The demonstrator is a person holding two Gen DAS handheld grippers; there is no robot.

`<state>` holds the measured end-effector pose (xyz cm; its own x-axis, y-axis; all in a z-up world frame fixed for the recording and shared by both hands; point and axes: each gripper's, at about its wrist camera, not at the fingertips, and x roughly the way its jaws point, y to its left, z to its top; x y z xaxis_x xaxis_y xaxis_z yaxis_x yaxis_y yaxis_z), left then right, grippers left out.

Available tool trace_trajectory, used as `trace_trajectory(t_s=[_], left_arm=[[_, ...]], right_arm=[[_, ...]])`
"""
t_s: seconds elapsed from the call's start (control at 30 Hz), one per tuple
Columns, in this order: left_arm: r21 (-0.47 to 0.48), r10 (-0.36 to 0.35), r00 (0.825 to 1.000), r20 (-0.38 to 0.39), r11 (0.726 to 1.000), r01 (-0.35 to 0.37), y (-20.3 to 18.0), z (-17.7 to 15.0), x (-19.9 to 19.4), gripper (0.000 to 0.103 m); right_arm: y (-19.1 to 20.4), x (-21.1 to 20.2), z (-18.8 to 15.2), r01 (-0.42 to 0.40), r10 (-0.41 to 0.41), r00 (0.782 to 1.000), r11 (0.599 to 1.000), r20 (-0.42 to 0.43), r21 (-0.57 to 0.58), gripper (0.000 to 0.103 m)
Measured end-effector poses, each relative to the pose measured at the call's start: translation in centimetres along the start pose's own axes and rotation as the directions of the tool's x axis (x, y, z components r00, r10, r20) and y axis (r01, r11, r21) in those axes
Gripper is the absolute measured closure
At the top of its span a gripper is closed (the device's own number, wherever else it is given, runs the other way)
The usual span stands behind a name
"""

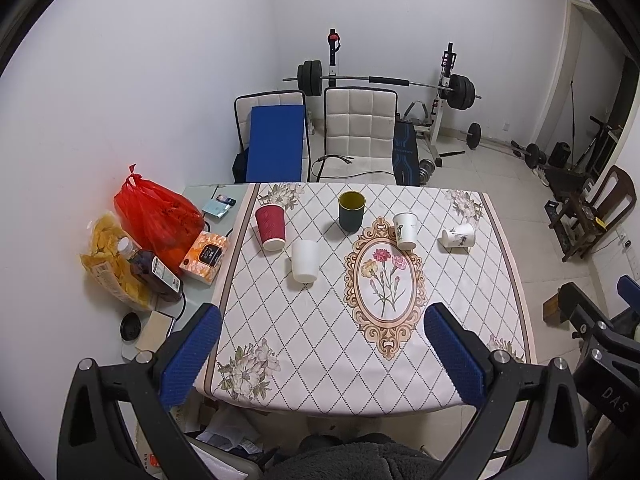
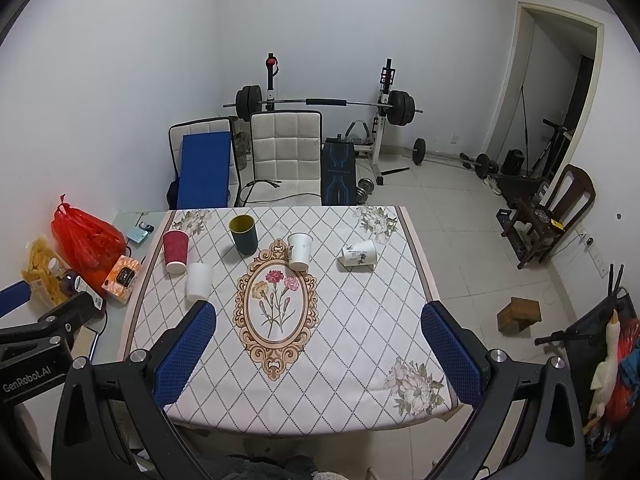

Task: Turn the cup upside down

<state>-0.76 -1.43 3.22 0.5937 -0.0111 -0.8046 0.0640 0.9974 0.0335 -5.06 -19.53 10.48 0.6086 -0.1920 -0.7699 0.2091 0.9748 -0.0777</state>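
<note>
Several cups stand on the patterned tablecloth (image 1: 320, 340). A red ribbed cup (image 1: 271, 227) (image 2: 175, 250) and a plain white cup (image 1: 304, 261) (image 2: 199, 281) sit upside down at the left. A dark green cup (image 1: 351, 211) (image 2: 243, 234) stands upright with its yellow inside showing. A white printed paper cup (image 1: 406, 230) (image 2: 299, 251) stands upright at the centre. Another printed paper cup (image 1: 458, 236) (image 2: 359, 253) lies on its side at the right. My left gripper (image 1: 322, 354) and right gripper (image 2: 318, 354) are open and empty, held above the table's near edge.
Left of the cloth lie a red plastic bag (image 1: 160, 216), a bag of chips (image 1: 108, 264), a dark bottle (image 1: 154, 270) and a tissue box (image 1: 205, 257). Two white chairs (image 1: 360, 128) and a barbell rack (image 1: 384, 80) stand behind the table. A wooden chair (image 2: 560, 208) stands at the right.
</note>
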Motion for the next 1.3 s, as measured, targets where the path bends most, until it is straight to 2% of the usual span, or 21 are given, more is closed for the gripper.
trace_trajectory(t_s=[1.3], left_arm=[[-0.006, -0.003, 1.0, 0.008, 1.0, 0.003, -0.4, 0.3, -0.8, 0.0]], right_arm=[[-1.2, 0.2, 0.3, -0.009, 0.009, 1.0, 1.0, 0.019, 0.016, 0.0]])
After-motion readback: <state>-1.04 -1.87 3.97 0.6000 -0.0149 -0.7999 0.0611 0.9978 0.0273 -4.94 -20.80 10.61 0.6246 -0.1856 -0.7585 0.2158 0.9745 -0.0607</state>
